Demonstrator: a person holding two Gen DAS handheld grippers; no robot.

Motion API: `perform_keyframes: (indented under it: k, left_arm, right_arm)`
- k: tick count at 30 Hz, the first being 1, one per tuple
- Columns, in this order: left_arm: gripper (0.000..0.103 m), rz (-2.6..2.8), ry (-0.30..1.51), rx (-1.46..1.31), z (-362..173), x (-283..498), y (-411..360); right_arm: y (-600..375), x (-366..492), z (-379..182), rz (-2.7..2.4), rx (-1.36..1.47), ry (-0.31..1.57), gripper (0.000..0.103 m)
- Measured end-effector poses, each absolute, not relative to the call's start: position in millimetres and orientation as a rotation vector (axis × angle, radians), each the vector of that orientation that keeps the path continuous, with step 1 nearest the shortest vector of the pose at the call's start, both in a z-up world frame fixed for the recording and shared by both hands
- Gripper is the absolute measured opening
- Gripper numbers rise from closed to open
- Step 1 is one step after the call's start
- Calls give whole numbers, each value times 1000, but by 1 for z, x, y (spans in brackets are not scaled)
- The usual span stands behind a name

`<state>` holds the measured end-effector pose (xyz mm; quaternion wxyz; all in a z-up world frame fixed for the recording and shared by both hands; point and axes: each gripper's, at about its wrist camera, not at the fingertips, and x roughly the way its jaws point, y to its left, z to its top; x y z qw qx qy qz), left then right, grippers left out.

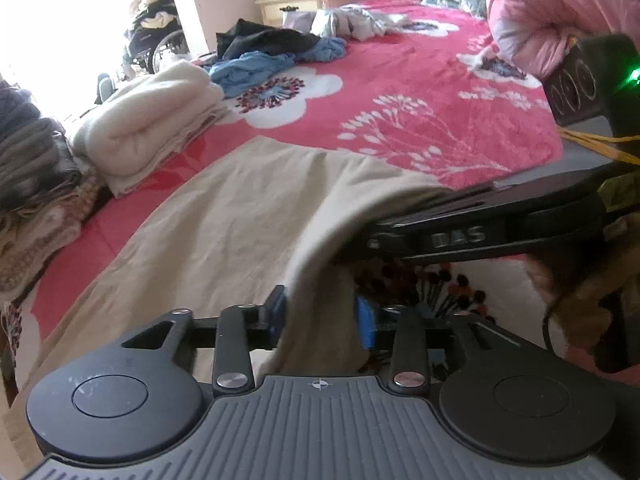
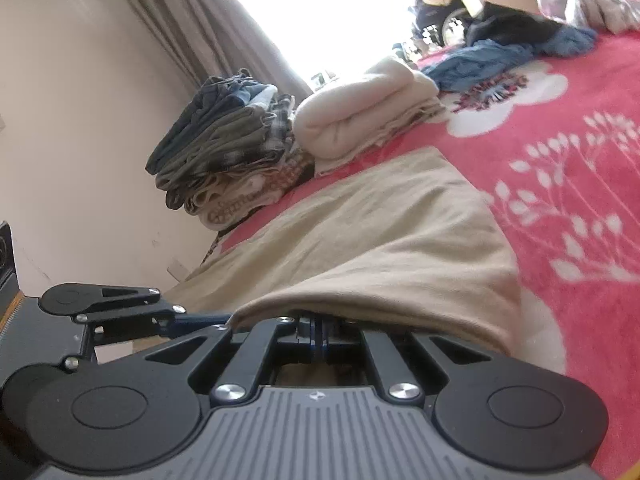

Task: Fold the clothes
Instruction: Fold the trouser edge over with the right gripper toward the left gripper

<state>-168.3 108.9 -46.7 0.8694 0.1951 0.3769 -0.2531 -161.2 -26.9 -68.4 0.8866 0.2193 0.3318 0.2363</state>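
A beige garment (image 1: 224, 216) lies spread on the red floral bedspread (image 1: 400, 92), with its near edge lifted. In the left wrist view my left gripper (image 1: 322, 316) has its blue fingers apart, and a hanging fold of the garment runs down between them. My right gripper (image 1: 360, 246) comes in from the right, shut on the raised edge. In the right wrist view the beige garment (image 2: 380, 232) drapes over the closed tips of my right gripper (image 2: 316, 330), hiding them. My left gripper (image 2: 216, 320) reaches the same edge from the left.
A stack of folded clothes (image 2: 224, 140) and a folded cream blanket (image 1: 152, 124) sit at the bed's left edge. Loose blue and black clothes (image 1: 272, 52) lie farther back, then pale ones (image 1: 348, 20) near a nightstand (image 1: 292, 4). A pink sleeve (image 1: 552, 8) is upper right.
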Motion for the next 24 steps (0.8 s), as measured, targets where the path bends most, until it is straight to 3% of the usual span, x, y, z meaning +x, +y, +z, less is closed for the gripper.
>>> perform_keyframes:
  k: [2, 5, 9, 18, 24]
  left_arm:
    - [38, -517, 789, 409, -51, -164, 106]
    - [20, -475, 791, 364, -54, -158, 109]
    - [13, -439, 768, 322, -50, -158, 116]
    - [11, -384, 687, 363, -41, -170, 111]
    - [11, -369, 661, 343, -39, -171, 114]
  right_arm:
    - [-23, -160, -68, 499, 428, 675, 4]
    - [-33, -164, -62, 502, 442, 682, 5]
    - [-54, -172, -53, 496, 437, 725, 7]
    - [-30, -171, -53, 656, 284, 799, 7]
    - [-24, -158, -69, 354, 120, 799, 0]
